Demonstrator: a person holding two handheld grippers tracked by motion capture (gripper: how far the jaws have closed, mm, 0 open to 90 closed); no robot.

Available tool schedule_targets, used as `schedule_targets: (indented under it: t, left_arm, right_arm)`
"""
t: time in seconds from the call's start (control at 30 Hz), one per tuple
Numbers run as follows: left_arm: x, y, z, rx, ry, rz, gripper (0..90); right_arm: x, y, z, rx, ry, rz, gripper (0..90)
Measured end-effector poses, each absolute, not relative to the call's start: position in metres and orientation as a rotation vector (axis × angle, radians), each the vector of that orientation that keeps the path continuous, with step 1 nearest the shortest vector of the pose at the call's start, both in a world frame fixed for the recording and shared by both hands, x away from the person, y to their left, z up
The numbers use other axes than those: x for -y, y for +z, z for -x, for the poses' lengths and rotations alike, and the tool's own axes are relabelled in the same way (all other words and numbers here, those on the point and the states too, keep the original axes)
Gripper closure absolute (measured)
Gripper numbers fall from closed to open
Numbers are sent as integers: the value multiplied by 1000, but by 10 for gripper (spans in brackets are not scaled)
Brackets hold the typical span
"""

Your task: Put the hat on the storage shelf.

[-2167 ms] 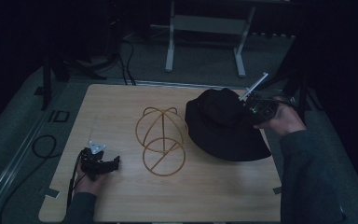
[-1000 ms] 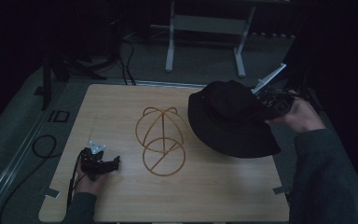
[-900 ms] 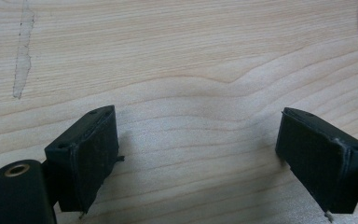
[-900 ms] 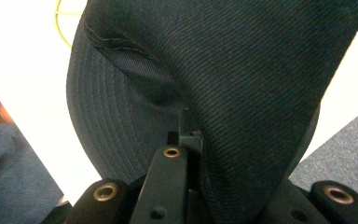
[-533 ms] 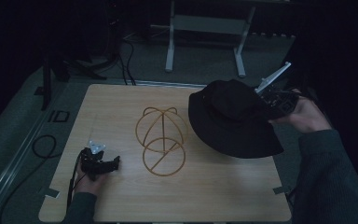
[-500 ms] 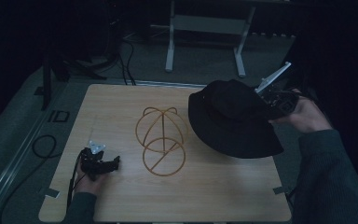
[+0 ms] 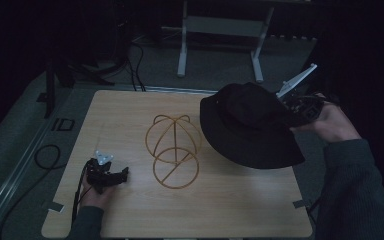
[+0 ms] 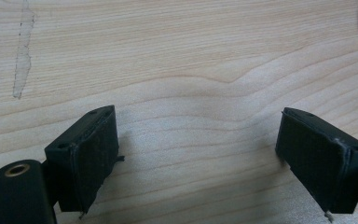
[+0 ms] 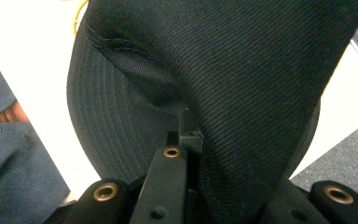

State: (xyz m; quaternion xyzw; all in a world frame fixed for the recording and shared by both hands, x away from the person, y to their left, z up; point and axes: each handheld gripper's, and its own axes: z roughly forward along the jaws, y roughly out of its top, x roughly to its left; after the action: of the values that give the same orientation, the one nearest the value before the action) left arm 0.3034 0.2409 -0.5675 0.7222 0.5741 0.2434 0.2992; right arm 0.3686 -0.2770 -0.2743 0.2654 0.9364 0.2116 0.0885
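Note:
A black bucket hat (image 7: pixel 250 125) hangs tilted above the right side of the wooden table (image 7: pixel 130 115), held by its crown. My right gripper (image 7: pixel 294 106) is shut on the hat's fabric (image 9: pixel 242 84); in the right gripper view the cloth is pinched between the jaws and the brim (image 9: pixel 102 112) droops below. A tan wire hat stand (image 7: pixel 173 150) sits at the table's middle, left of the hat. My left gripper (image 7: pixel 114 176) rests near the front left of the table, open, its pads (image 8: pixel 91 154) wide apart over bare wood.
A grey metal frame (image 7: pixel 220 30) stands on the floor beyond the table. Cables (image 7: pixel 45 155) lie on the floor at the left. The person's right sleeve (image 7: pixel 355 195) reaches in along the table's right edge.
The right gripper has lifted the hat off the table and carried it up and slightly right, tilting it. The left gripper has stayed put.

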Motion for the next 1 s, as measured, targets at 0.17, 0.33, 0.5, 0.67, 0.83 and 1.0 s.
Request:
schedule_targets:
  t: [0.17, 0.33, 0.5, 0.67, 0.83, 1.0]
  left_arm:
    - [-241, -567, -303, -1524, 647, -1918, 134]
    - [-241, -568, -303, -1523, 647, -1918, 134]
    - [-241, -568, -303, -1523, 648, -1918, 134]
    - [-241, -567, -303, -1524, 646, -1919, 134]
    - [-241, -568, -303, -1523, 648, -1918, 134]
    - [-241, -568, -303, -1523, 649, -1918, 134]
  right_arm:
    - [279, -271, -367, -2780, 638, -793, 877]
    - [279, -269, -366, -2779, 652, -786, 877]
    - [278, -266, -365, -2774, 687, -770, 877]
    - [277, -263, -365, -2778, 715, -758, 877]
    - [274, -261, -365, -2783, 751, -738, 877]
    - [270, -257, -364, -2783, 767, -703, 877]
